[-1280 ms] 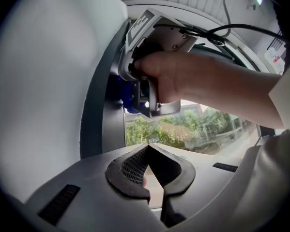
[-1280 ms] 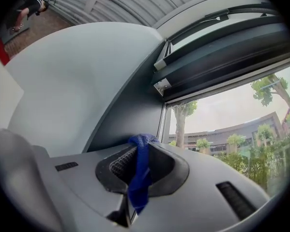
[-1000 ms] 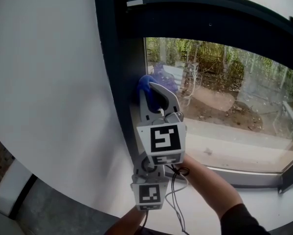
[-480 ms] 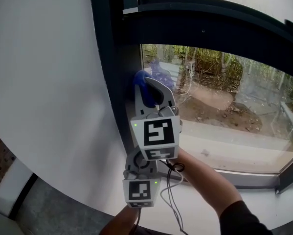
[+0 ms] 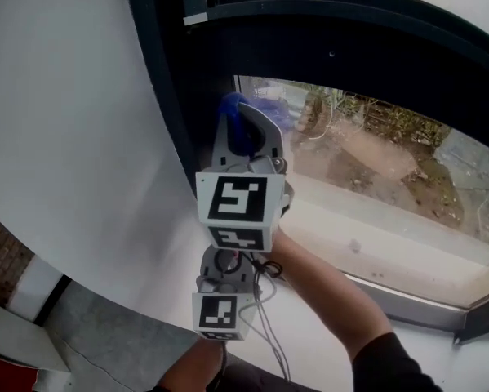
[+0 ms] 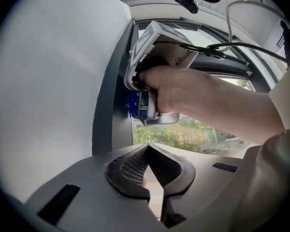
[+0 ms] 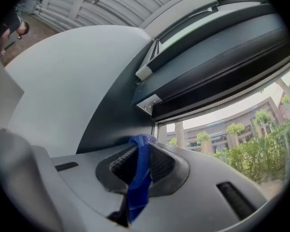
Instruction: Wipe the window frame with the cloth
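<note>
2 hand-held grippers are raised at the left side of a window, one stacked above the other in the head view. My right gripper (image 7: 141, 151) is the upper one; its jaws are clenched on a blue cloth (image 7: 137, 187), which is pinched between the ribbed pads, with a fold poking out past the tips and a strip trailing back toward the camera. In the head view, the cloth end sits against the dark upright of the window frame (image 5: 183, 113), right where that upright meets the glass pane (image 5: 391, 194), a little below the frame's dark top bar. A white wall (image 5: 64, 137) fills the area left of the frame. Through the glass I see greenery and pale ground outside.

My left gripper (image 6: 148, 151) sits lower, just beneath the right one, pointing up at it. Its jaws are closed, the pad tips meeting, with nothing held between them. Its camera shows the person's hand (image 6: 183, 88) wrapped around the right gripper's handle, with a black cable looping away from that gripper. The right gripper's marker cube (image 5: 237, 211) faces the head camera.
</note>
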Available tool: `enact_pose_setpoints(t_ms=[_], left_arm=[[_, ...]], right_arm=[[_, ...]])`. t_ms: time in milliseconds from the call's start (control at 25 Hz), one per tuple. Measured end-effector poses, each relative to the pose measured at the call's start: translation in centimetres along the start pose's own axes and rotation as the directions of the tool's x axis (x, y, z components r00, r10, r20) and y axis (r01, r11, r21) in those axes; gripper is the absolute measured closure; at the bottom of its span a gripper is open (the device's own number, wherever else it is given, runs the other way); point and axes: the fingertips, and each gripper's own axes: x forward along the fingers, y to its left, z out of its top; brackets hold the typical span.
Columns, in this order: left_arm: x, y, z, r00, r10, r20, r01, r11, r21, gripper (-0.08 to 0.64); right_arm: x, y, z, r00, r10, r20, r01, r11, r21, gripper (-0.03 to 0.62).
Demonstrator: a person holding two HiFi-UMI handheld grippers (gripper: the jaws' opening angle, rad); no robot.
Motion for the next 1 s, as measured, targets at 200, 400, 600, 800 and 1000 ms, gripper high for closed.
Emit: enact_pose_setpoints(t_ms=[200,400,600,800,1000], left_arm=[[1.7,-0.1,3.1,0.998,0.046,-0.032,-0.048,0.995,-0.082,0.555],[-0.4,-1.6,4.9,0.996,0.012,-0.093,-0.011,1.0,0.01,0.555],[-1.1,-0.9,4.6,0.99,0.01,-0.141,-0.01,1.0,-0.002,0.555],[-0.4,0.0,6.0,0.992,0.014,-0.128,-0.016,1.0,-0.018,0.555],[-0.3,0.7,6.0,0.988,-0.008,-0.152,-0.002,0.998,-0.063,0.555]], right_arm=[[0.7,-1.3,0.9,1.0,0.012,0.006,-0.012,1.0,0.017,0.569],[0.6,-1.3,1.1,0.995,0.073,-0.074,-0.065,0.992,0.106,0.569],[1.1,-1.7,1.7,0.994,0.075,-0.074,-0.063,0.987,0.144,0.569],[1.3,-1.8,3.1,0.997,0.061,-0.054,-0.053,0.99,0.134,0.569],[1.3,-1.7,4.5,1.0,0.01,0.007,-0.01,0.995,0.097,0.569]])
